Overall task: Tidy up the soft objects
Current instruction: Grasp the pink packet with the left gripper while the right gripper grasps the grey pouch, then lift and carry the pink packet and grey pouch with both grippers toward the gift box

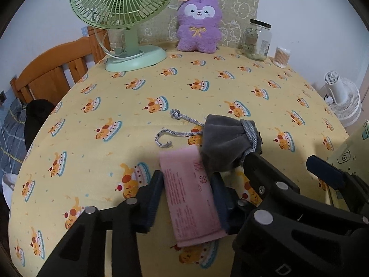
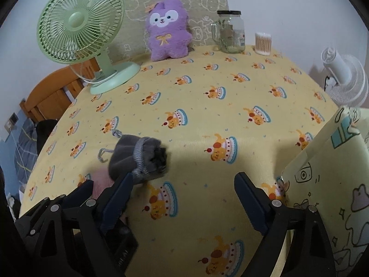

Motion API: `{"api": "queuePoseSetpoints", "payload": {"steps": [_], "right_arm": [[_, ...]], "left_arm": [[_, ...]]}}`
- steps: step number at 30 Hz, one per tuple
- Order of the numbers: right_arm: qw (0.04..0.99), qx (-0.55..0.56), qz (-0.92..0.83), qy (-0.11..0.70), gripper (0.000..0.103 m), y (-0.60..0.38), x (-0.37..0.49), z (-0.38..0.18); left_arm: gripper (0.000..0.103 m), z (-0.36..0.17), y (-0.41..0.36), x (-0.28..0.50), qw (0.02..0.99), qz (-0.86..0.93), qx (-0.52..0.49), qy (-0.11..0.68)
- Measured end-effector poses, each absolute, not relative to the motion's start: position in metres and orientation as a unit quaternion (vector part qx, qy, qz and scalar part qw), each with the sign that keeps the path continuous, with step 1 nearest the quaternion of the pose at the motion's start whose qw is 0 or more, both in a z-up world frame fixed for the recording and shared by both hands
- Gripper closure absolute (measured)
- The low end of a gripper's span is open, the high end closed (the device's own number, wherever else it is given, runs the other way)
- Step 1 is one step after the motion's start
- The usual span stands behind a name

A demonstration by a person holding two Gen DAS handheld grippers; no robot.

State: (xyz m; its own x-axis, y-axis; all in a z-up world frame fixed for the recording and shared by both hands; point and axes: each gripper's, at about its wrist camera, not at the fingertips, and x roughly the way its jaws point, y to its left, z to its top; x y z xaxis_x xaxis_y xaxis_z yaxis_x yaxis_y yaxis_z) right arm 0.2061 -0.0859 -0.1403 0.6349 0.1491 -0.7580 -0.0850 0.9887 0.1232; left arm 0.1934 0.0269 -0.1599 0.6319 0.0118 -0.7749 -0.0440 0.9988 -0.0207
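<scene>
My left gripper (image 1: 188, 190) is shut on a pink tissue pack (image 1: 191, 196) just above the yellow tablecloth. A grey drawstring pouch (image 1: 227, 142) lies right of the pack's far end, its cord (image 1: 177, 127) trailing left. My right gripper (image 2: 184, 198) is open and empty; its left finger (image 2: 120, 198) touches the pouch (image 2: 138, 159), and it also shows in the left wrist view (image 1: 283, 166). A purple plush toy (image 1: 198, 25) sits upright at the table's far edge, also in the right wrist view (image 2: 167, 30).
A green desk fan (image 1: 122, 11) stands far left. A glass jar (image 1: 258, 39) and a cotton swab tub (image 1: 281, 56) stand far right. A pale yellow patterned bag (image 2: 327, 184) stands at near right. A white fan (image 2: 343, 78) and wooden bed frame (image 1: 50, 69) lie beyond the table.
</scene>
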Motion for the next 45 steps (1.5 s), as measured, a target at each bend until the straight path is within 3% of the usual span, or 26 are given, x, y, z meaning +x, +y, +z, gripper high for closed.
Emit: {"api": "queuePoseSetpoints", "payload": {"steps": [21, 24, 25, 26, 29, 45], "right_arm": [[0.909, 0.002, 0.079, 0.408, 0.011, -0.041, 0.223, -0.145], [0.903, 0.004, 0.083, 0.422, 0.022, -0.039, 0.229, -0.150], [0.899, 0.007, 0.087, 0.429, 0.034, -0.039, 0.231, -0.152], [0.894, 0.013, 0.093, 0.438, 0.038, -0.040, 0.233, -0.154], [0.894, 0.010, 0.085, 0.440, 0.043, -0.039, 0.232, -0.154], [0.909, 0.000, 0.085, 0.408, 0.048, -0.054, 0.194, -0.132]], "left_arm": [[0.062, -0.160, 0.059, 0.196, 0.903, 0.039, -0.016, 0.427], [0.061, -0.160, 0.058, 0.196, 0.903, 0.040, -0.016, 0.428], [0.061, -0.160, 0.058, 0.196, 0.903, 0.041, -0.014, 0.427], [0.061, -0.160, 0.057, 0.196, 0.903, 0.041, -0.011, 0.427], [0.062, -0.160, 0.056, 0.195, 0.904, 0.041, -0.008, 0.425], [0.062, -0.139, 0.038, 0.160, 0.921, 0.029, 0.005, 0.388]]}}
